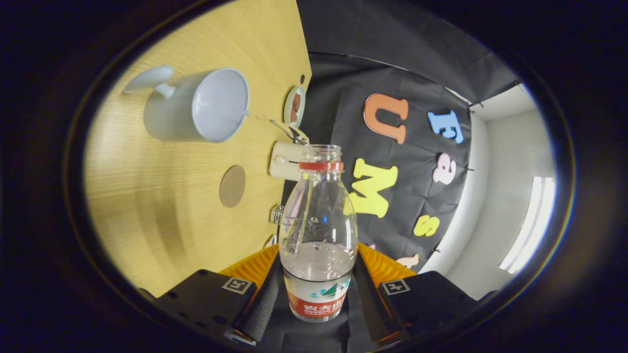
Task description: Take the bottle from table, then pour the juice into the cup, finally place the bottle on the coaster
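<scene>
My gripper [318, 299] is shut on a clear plastic bottle [318, 230] with a red neck ring and a red-and-white label, held between both fingers by its lower body. The bottle has no cap and is tipped over sideways with the view. A thin clear stream leaves its mouth and runs toward the white cup [196, 105], which stands on the wooden table [162, 211] beyond the fingers. The cup's handle points away from the bottle. A round brown coaster [232, 186] lies flat on the table between the cup and the fingers.
A small round dish [294, 106] holding something brown sits near the table's far edge. A cream box-like object [284, 160] lies at that edge just behind the bottle's neck. Small metal clamps [276, 214] grip the edge. A white wall and bright window lie past the black cloth.
</scene>
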A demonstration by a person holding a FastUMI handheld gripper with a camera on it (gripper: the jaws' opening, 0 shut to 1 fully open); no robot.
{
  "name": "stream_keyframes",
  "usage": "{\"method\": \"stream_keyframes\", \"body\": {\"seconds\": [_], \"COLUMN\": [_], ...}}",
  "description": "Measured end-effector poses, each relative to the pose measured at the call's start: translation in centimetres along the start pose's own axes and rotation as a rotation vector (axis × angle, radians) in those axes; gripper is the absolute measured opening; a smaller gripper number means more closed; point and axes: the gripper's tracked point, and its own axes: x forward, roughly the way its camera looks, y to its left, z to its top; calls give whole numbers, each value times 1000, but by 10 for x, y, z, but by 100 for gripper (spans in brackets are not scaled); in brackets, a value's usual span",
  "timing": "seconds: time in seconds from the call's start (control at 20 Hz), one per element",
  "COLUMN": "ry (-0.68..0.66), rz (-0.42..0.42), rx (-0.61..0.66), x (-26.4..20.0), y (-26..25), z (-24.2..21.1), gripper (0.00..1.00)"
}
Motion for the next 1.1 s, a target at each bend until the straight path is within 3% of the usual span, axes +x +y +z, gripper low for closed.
{"method": "stream_keyframes", "body": {"seconds": [1.1], "ry": [-2], "rz": [-53], "rx": [-97], "x": [-2], "y": [-22], "z": [-4], "gripper": [81]}}
